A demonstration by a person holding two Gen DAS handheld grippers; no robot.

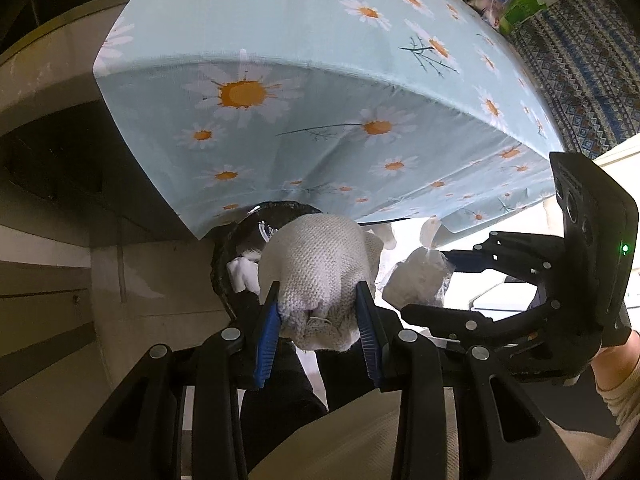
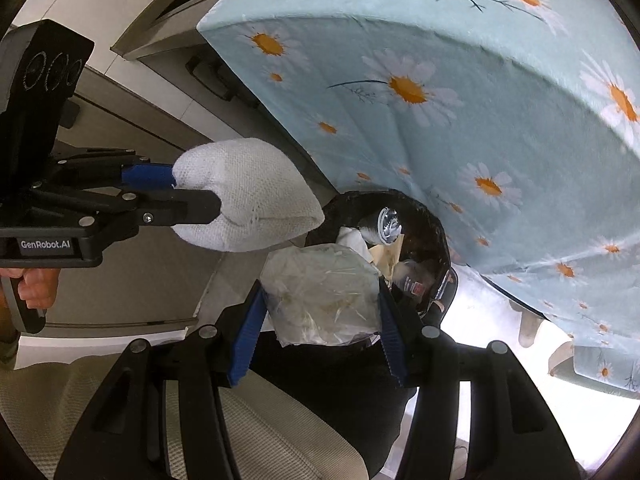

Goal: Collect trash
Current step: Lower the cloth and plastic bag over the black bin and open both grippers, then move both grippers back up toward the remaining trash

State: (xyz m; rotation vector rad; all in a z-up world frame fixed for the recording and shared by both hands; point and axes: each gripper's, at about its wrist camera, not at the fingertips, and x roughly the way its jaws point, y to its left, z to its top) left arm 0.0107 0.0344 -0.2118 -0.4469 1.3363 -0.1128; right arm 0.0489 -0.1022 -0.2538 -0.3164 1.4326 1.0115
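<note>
**White cloth and clear bag held over the bin**

White knitted cloth [image 1: 320, 268] bulges between the blue pads of the left hand-held gripper [image 1: 319, 312], whose fingers are closed part-way against its sides and pinch it firmly. From the right wrist view the same cloth [image 2: 244, 196] juts out in front of that hand-held gripper [image 2: 176, 190], lifted above and to one side of the bin.

The right hand-held gripper [image 2: 320, 312] is likewise clamped on its load: a crumpled clear plastic bag [image 2: 324, 292] with pale scraps inside, squeezed between both blue pads. In the left wrist view that bag [image 1: 416, 280] hangs just beside the cloth, with the right hand-held gripper [image 1: 440, 280] reaching in from the side.

Just beyond both loads sits a black bin [image 2: 440, 236], its mouth open. Inside lie a drinks can [image 2: 386, 226], white paper and other wrappers. In the left wrist view the bin [image 1: 224, 264] is mostly hidden behind the cloth.

The bin stands close against the bench [image 1: 320, 40], which is draped with a light blue tablecloth [image 2: 480, 120] printed with daisies that hangs down its side. Packets [image 1: 504, 0] crowd the far edge of the bench top.
</note>
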